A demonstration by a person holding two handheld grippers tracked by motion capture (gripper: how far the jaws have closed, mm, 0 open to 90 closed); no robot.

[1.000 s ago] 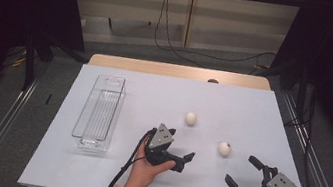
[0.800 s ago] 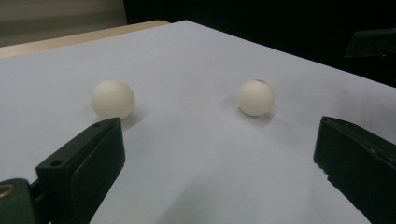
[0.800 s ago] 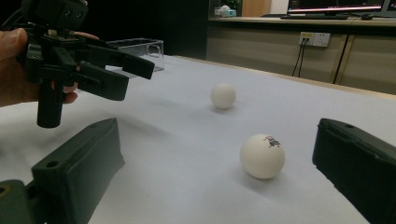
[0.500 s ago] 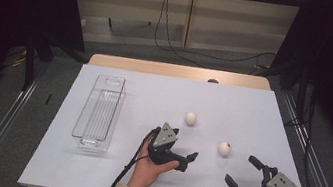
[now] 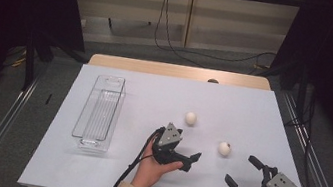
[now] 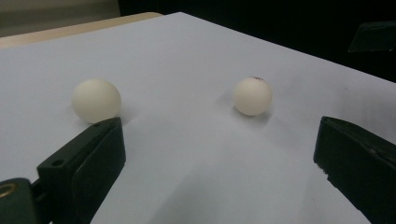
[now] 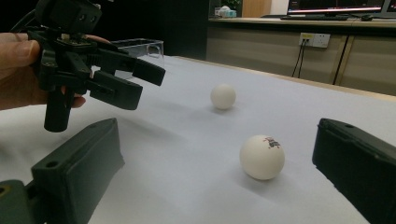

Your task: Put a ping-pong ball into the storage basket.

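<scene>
Claws gape wide: left claw (image 5: 189, 160) at centre frame, right claw (image 5: 243, 174) lower right, both near the marked ping-pong ball (image 5: 224, 149) on the counter (image 5: 252, 112).

I am seeing two white balls (image 5: 191, 118) (image 5: 224, 149), one showing a tiny red mark, and black grippers (image 5: 186, 158) (image 5: 245, 176).

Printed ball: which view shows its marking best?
Right gripper view: the printed ball sits close, logo facing the camera. The left gripper view catches only the mark's edge on top; the high view shows a speck.
</scene>
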